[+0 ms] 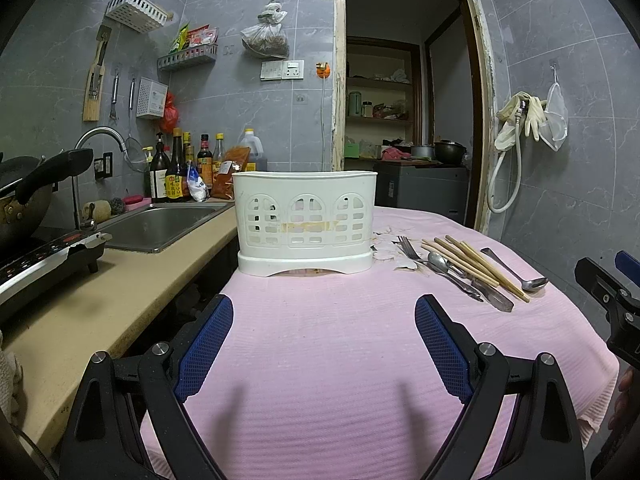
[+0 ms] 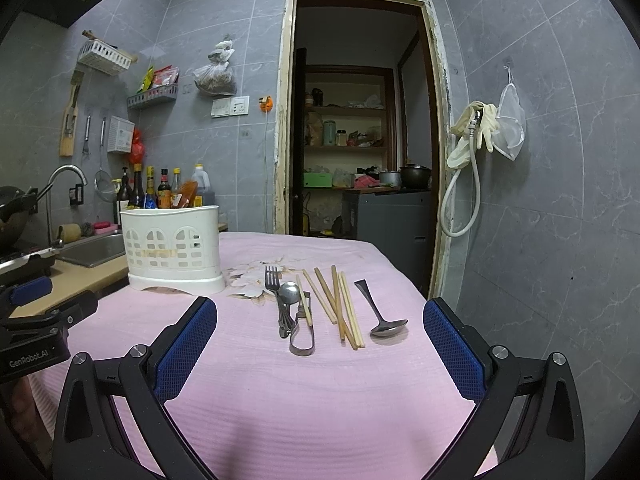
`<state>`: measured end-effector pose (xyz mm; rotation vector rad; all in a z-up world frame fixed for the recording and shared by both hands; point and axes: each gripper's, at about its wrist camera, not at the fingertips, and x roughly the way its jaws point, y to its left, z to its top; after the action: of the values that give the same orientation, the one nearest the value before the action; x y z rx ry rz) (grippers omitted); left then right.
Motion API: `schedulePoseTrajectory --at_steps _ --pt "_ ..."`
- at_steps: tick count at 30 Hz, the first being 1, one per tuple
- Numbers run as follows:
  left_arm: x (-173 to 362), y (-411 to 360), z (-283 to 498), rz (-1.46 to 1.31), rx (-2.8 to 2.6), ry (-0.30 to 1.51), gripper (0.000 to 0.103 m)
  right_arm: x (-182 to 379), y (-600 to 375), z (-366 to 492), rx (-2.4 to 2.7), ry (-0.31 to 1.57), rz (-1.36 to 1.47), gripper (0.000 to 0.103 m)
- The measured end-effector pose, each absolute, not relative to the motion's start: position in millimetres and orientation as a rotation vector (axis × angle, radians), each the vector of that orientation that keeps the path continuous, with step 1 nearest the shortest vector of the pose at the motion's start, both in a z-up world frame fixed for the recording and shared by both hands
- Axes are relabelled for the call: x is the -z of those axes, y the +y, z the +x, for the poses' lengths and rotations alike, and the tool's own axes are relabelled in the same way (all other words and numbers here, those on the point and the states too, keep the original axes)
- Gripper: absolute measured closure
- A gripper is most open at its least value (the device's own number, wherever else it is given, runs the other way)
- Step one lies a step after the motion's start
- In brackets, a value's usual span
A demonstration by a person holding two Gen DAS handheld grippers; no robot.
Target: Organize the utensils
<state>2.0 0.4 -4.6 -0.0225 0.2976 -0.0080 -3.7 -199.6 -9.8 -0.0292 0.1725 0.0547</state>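
A white slotted utensil holder (image 1: 305, 222) (image 2: 174, 250) stands on the pink tablecloth (image 1: 328, 344) (image 2: 280, 392). To its right lie a fork (image 2: 273, 282) (image 1: 409, 248), a small spoon (image 2: 289, 294) (image 1: 439, 261), a metal peeler (image 2: 302, 330), several wooden chopsticks (image 2: 338, 304) (image 1: 476, 266) and a larger spoon (image 2: 384, 320) (image 1: 520, 274). My left gripper (image 1: 324, 320) is open, low over the cloth, facing the holder. My right gripper (image 2: 320, 320) is open, facing the utensils, with nothing between its fingers. Each gripper shows at the edge of the other's view.
A counter (image 1: 80, 300) with a steel sink (image 1: 160, 226), a tap, sauce bottles (image 1: 176, 172), a wok and a stove lies left of the table. Grey tiled walls stand behind and to the right. An open doorway (image 2: 356, 140) leads to shelves.
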Motion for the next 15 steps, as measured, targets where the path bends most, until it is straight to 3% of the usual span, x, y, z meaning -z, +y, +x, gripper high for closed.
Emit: schedulePoseTrajectory --at_steps 15 --pt "5.2 0.2 2.9 -0.023 0.007 0.299 0.014 10.1 -199.8 -3.2 -0.055 0.174 -0.030 0.000"
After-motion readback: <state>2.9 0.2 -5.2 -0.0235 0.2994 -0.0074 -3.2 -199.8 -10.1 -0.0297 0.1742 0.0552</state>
